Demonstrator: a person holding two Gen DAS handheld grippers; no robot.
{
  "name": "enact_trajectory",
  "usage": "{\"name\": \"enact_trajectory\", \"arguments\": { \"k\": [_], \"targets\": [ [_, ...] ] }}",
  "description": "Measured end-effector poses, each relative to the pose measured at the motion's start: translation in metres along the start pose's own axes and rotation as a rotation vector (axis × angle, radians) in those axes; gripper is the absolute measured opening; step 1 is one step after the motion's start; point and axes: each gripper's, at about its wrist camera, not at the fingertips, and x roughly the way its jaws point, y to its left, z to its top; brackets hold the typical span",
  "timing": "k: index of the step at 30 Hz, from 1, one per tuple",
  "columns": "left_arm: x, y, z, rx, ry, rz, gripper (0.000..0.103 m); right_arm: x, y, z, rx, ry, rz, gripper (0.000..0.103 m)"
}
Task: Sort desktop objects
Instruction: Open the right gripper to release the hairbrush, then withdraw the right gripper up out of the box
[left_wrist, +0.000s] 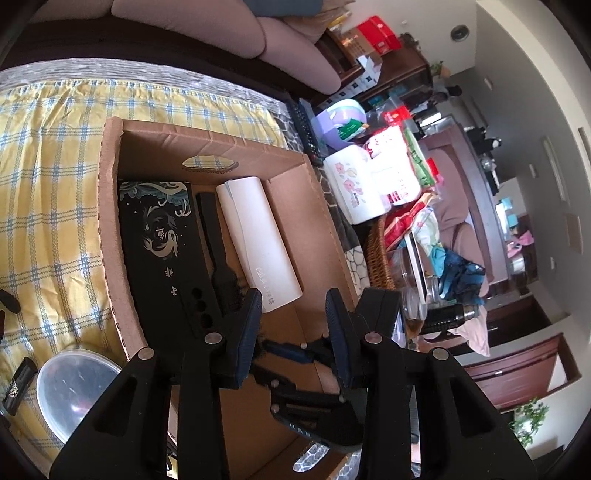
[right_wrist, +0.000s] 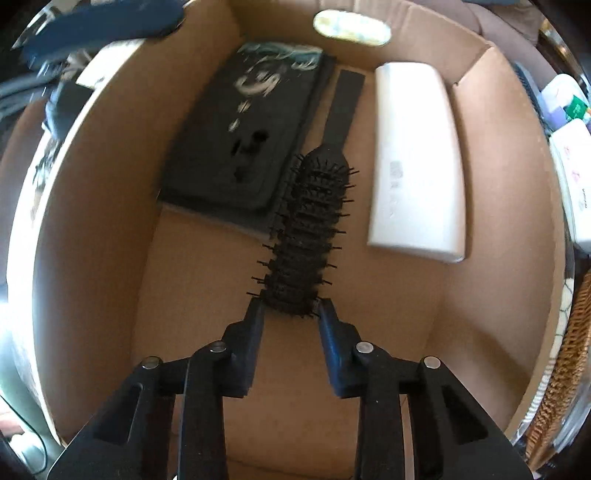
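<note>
An open cardboard box (left_wrist: 110, 221) (right_wrist: 92, 184) stands on a yellow checked cloth. On its floor lie a black patterned case (left_wrist: 159, 236) (right_wrist: 243, 140), a black hairbrush (left_wrist: 214, 229) (right_wrist: 306, 229) and a white oblong pack (left_wrist: 258, 240) (right_wrist: 417, 158), side by side. My right gripper (right_wrist: 290, 310) points down into the box, its fingertips pressed on either side of the near end of the brush's bristle head. In the left wrist view that right gripper (left_wrist: 264, 356) shows low inside the box. My left gripper (left_wrist: 293, 325) hovers over the box's near side, open, with nothing between its fingers.
A clear plastic bowl (left_wrist: 74, 391) and a small black item (left_wrist: 18, 384) lie on the cloth (left_wrist: 48, 184) left of the box. To the right are a white printed container (left_wrist: 354, 192), a wicker basket (left_wrist: 380, 254) and packed clutter. A sofa lies beyond.
</note>
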Motion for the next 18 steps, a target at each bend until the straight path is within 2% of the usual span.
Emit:
{"name": "enact_trajectory", "arguments": {
  "k": [5, 12, 14, 15, 16, 18],
  "targets": [
    [0.001, 0.001, 0.001, -0.001, 0.003, 0.001, 0.032, 0.002, -0.009, 0.008, 0.052, -0.039, 0.013, 0.029],
    [-0.001, 0.003, -0.003, -0.01, 0.001, 0.011, 0.035, 0.003, -0.004, 0.012, 0.048, -0.045, 0.007, 0.033],
    [-0.005, 0.002, -0.006, -0.007, -0.003, 0.018, 0.043, 0.001, -0.005, 0.011, 0.063, -0.044, -0.007, 0.044],
    [-0.007, -0.001, -0.008, 0.003, 0.002, 0.029, 0.047, -0.002, -0.007, 0.009, 0.076, -0.047, 0.005, 0.064],
    [-0.009, -0.003, -0.01, 0.013, 0.003, 0.039, 0.048, -0.007, -0.008, 0.006, 0.088, -0.064, 0.011, 0.072],
    [-0.016, -0.009, -0.016, 0.034, 0.0, 0.056, 0.05, -0.02, -0.011, 0.001, 0.11, -0.098, 0.02, 0.072]
  ]
}}
